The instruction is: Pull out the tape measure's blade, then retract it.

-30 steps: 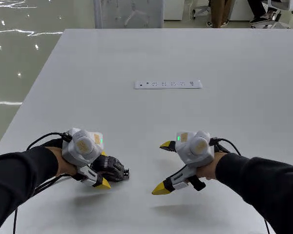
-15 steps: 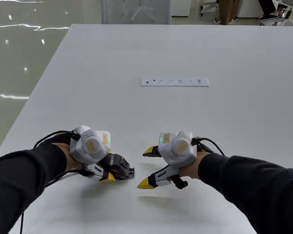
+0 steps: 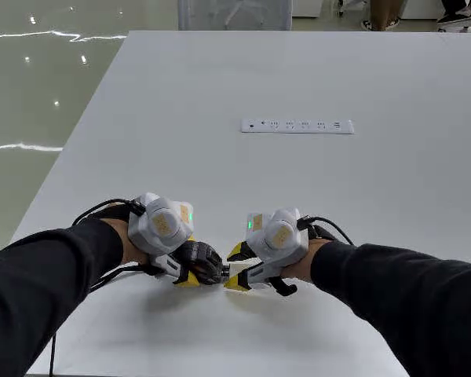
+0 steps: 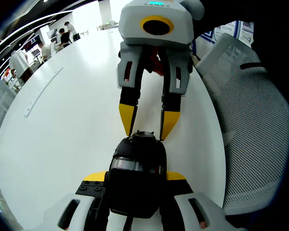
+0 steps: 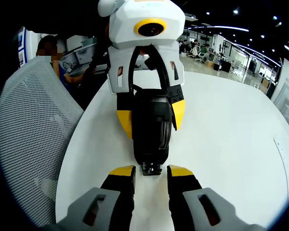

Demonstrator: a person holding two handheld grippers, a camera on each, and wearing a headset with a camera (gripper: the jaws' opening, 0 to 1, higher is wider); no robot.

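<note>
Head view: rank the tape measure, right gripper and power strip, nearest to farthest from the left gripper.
1. Tape measure, held in the left gripper.
2. Right gripper, just to its right, at the tape's tip.
3. Power strip, far ahead.

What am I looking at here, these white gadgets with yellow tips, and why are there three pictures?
No robot here: a person holds a two-jaw gripper in each hand over a white table. The head view comes from a headset camera looking down. Each round picture comes from a camera on one gripper, looking along its jaws. The left gripper is clamped on a black tape measure. The right gripper faces it, jaws open on either side of the blade's end hook, not yet closed on it. Farther back lies a white power strip. The grey mesh in the round pictures is a chair back.
</note>
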